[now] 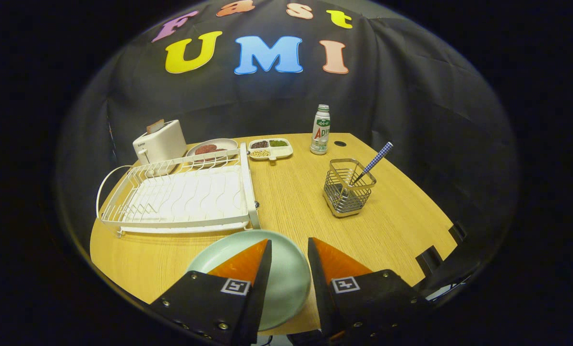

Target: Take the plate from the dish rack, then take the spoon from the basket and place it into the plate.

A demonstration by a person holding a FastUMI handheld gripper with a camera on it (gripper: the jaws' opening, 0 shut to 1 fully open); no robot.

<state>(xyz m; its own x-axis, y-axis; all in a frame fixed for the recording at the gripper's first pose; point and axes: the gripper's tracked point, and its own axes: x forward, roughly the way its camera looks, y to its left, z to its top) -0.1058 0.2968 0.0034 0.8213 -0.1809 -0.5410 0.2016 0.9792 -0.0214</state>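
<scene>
Leaning in the wire basket (pixel 349 188), spoon (pixel 372 164) with long axis tilted, checked blue-and-white handle pointing up and away toward the far right, bowl end down inside the mesh and probably resting on the basket floor, though hidden by the wires. Slim, straight handle, standing well above the rim. Lying flat on the wooden counter (pixel 401 226), pale green round plate (pixel 286 274), glossy and bare, just in front of the white dish rack (pixel 185 197). Hanging over the plate, hand-held gripper (pixel 288 247) with fingers apart, gripping nothing, plate surface showing in the gap. Beyond the rack: white toaster (pixel 159 142), plate of food (pixel 212 148), divided tray (pixel 270 148), small bottle (pixel 320 129).
</scene>
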